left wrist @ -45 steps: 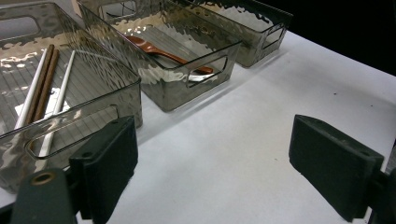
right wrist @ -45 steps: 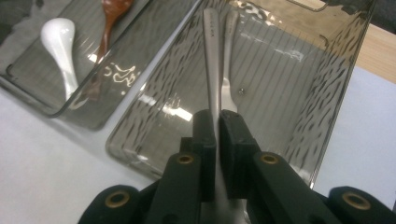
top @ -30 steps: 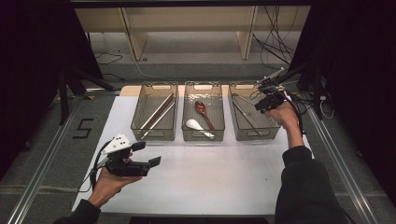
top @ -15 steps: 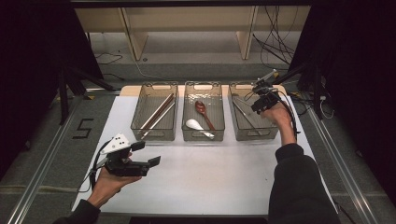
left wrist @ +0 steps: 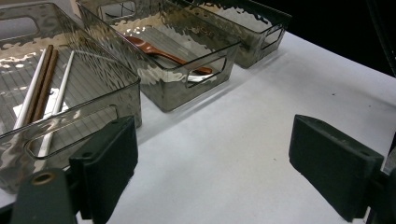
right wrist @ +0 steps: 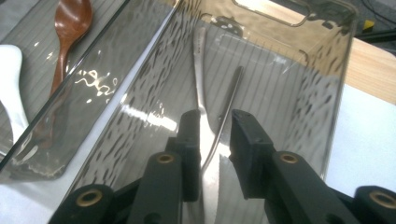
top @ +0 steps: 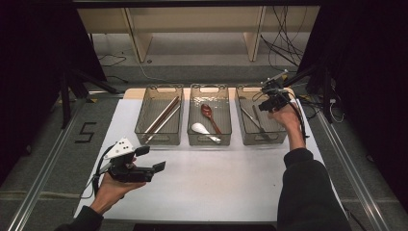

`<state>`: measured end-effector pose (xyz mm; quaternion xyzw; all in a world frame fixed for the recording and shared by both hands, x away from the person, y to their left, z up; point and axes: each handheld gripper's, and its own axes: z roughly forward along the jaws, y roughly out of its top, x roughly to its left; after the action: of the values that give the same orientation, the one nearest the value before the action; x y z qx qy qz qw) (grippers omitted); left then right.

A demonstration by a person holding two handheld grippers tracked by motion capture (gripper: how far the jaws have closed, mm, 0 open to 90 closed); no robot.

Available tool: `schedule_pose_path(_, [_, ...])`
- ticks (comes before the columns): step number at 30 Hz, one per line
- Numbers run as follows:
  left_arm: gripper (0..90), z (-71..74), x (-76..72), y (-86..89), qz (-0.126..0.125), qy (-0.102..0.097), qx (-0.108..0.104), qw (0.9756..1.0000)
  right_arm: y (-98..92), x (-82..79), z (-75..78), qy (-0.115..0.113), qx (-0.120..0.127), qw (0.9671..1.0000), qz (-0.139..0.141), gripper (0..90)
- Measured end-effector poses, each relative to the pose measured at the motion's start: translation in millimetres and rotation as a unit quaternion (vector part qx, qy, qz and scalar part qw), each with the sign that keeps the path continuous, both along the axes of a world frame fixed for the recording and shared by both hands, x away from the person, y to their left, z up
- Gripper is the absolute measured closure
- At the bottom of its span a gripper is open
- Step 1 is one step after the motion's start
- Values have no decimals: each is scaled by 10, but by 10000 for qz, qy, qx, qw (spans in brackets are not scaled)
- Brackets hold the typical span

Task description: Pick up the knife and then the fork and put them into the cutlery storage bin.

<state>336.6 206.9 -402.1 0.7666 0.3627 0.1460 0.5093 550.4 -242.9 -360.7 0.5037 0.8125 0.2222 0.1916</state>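
Note:
My right gripper (top: pixel 270 97) hangs over the right clear bin (top: pixel 262 141), pointing down into it. Its jaws (right wrist: pixel 212 119) have just been opening and stand a little apart. Nothing is pressed between the pads. A silver utensil (right wrist: pixel 200 60) and a darker thin one (right wrist: pixel 232 91) lie on the bin floor below, and the thin one's handle shows through the gap. My left gripper (top: pixel 153 159) is open over the white table near the front left, with nothing between its jaws (left wrist: pixel 212 140).
The left bin (top: pixel 159 142) holds chopsticks (top: pixel 162 115) (left wrist: pixel 42 88). In the middle bin (top: pixel 209 142) lie a brown spoon (top: pixel 208 111) (left wrist: pixel 154 49) and a white spoon (top: pixel 198 128). Cables hang behind the table's right corner.
The right hand has shifted slightly left over the right bin. The left hand has kept still.

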Motion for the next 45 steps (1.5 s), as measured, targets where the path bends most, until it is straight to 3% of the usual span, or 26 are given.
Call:
schedule_pose_path(5, [150,5,-3,-3,0,-8,4,10000,-14,-110,78,-61,212,9996,166,631])
schedule_pose_path(12, [149,9,-17,-13,22,-39,0,10000,24,-292,127,-131,696,9967,394,491])
schedule_pose_path(14, [149,9,-17,-8,24,-33,-9,10000,31,-351,112,-113,863,9953,418,457])
schedule_pose_path(16, [149,6,-18,-6,35,-35,-16,10000,28,-417,98,-93,1204,9916,458,439])
schedule_pose_path(18, [149,6,-19,-5,36,-35,-15,10000,32,-486,90,-130,1329,9899,480,415])
schedule_pose_path(24, [149,10,-23,-15,13,-42,25,10000,91,-684,102,-301,1471,9865,655,384])
schedule_pose_path(33, [149,12,-29,-8,28,-55,-6,10000,175,-898,120,-636,1423,9844,814,364])
schedule_pose_path(45, [150,11,-28,-10,24,-41,-21,10000,311,-1145,101,-758,1630,9778,1076,336])
